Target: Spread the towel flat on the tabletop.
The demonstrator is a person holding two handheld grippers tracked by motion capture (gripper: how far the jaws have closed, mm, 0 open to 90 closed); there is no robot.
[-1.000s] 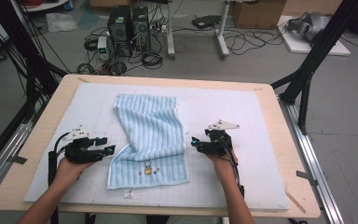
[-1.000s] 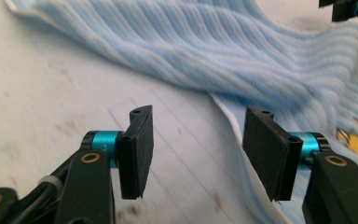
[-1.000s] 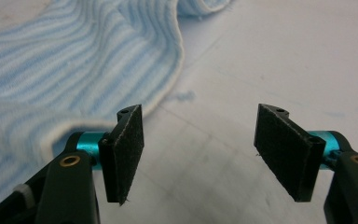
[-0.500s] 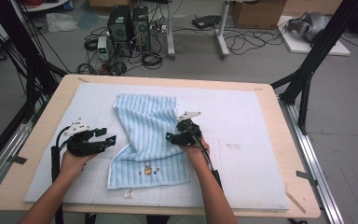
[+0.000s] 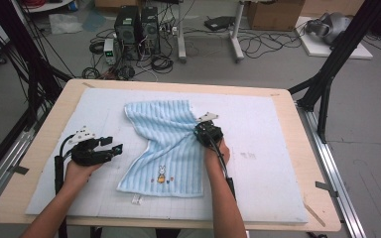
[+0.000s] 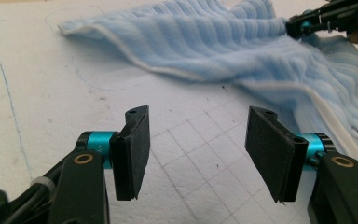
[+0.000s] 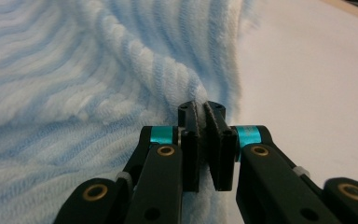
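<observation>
A wooden table carries a white mat with a blue towel rumpled mid-mat, unfolded. The right gripper has just pinched its right edge; the left gripper waits beside it, jaws apart, empty.

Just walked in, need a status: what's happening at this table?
A person is working a light blue striped towel on the white mat with handheld tongs. The right tongs have just been closing and now pinch a fold at the towel's right edge. The left tongs are open, empty, low over the mat to the towel's left.
</observation>
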